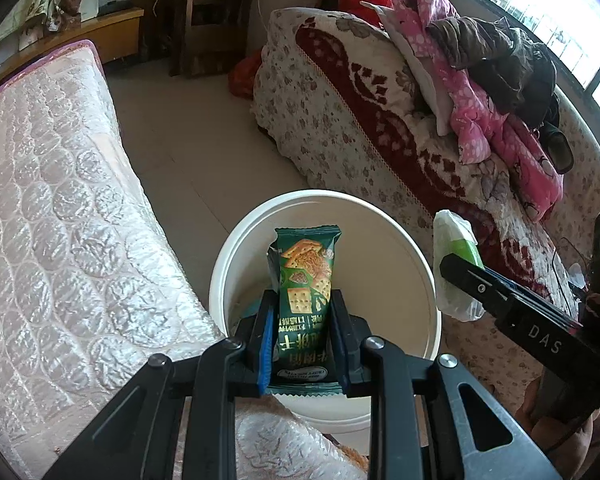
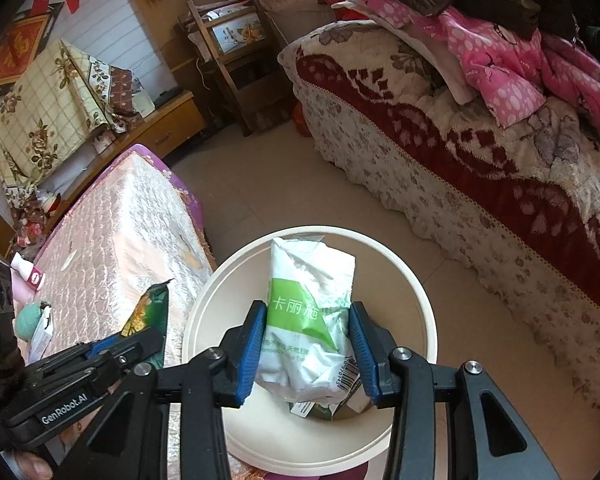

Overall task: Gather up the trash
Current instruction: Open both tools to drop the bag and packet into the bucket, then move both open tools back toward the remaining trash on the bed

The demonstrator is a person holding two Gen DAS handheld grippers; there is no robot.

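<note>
My left gripper (image 1: pixel 302 316) is shut on a green cracker wrapper (image 1: pixel 306 276), which stands upright over the open white bin (image 1: pixel 236 264). In the right wrist view my right gripper (image 2: pixel 308 340) is shut on a crumpled white and green tissue pack (image 2: pixel 310 312), also above the cream bin (image 2: pixel 204 320). Some trash (image 2: pixel 320 408) lies at the bin's bottom. The same tissue pack (image 1: pixel 454 256) shows at the right of the left wrist view, held by the other gripper. The cracker wrapper (image 2: pixel 150 312) shows at the left of the right wrist view.
A table with a pink quilted cover (image 1: pixel 52 220) stands left of the bin. A bed with a floral and red blanket (image 1: pixel 360 120) and piled clothes (image 1: pixel 480 80) is on the right. A small bottle (image 2: pixel 26 270) and other bits lie on the table. Tiled floor (image 1: pixel 192 128) runs between them.
</note>
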